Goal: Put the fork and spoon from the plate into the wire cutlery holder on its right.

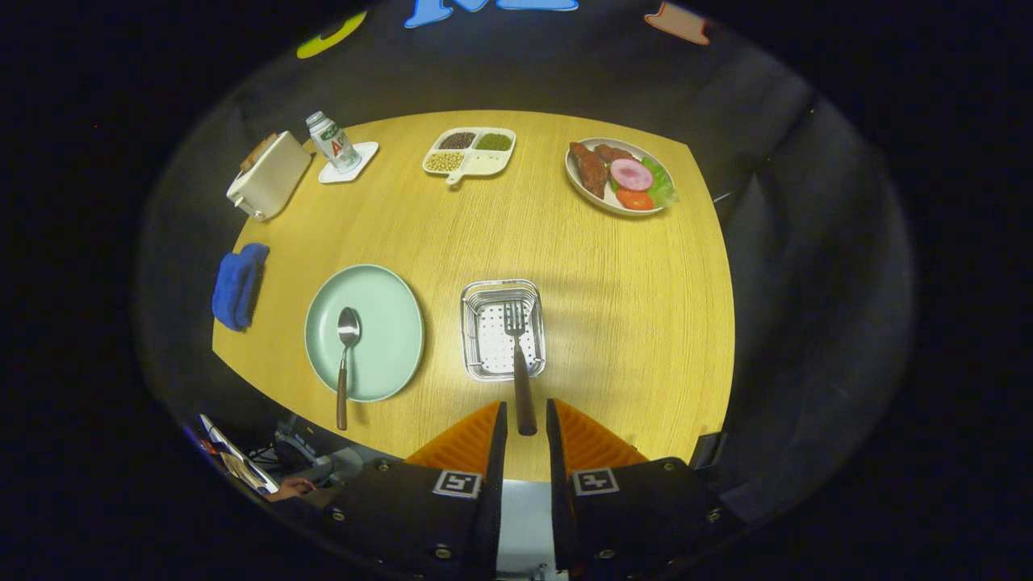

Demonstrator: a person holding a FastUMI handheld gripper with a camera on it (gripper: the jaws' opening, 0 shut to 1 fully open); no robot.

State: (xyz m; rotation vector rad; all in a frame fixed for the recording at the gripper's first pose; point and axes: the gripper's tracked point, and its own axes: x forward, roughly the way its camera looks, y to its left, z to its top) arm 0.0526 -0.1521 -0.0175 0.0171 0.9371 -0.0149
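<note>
The fork point(516, 355) has its tines inside the wire cutlery holder point(476, 367), and its dark handle runs back over the holder's near rim. The handle's end sits between the fingertips of my gripper point(526, 415). A thin strip of table shows on each side of the handle, so the fingers stand slightly apart and do not press on it. The spoon point(345, 355) lies on the pale green plate point(387, 323) left of the holder, bowl pointing away and handle hanging over the plate's near rim.
On the round wooden table point(629, 307), a blue cloth point(236, 284) lies left of the plate. Farther back are a toaster point(269, 175), a bottle on a coaster point(332, 141), a divided dish of beans point(472, 151) and a plate of food point(620, 176).
</note>
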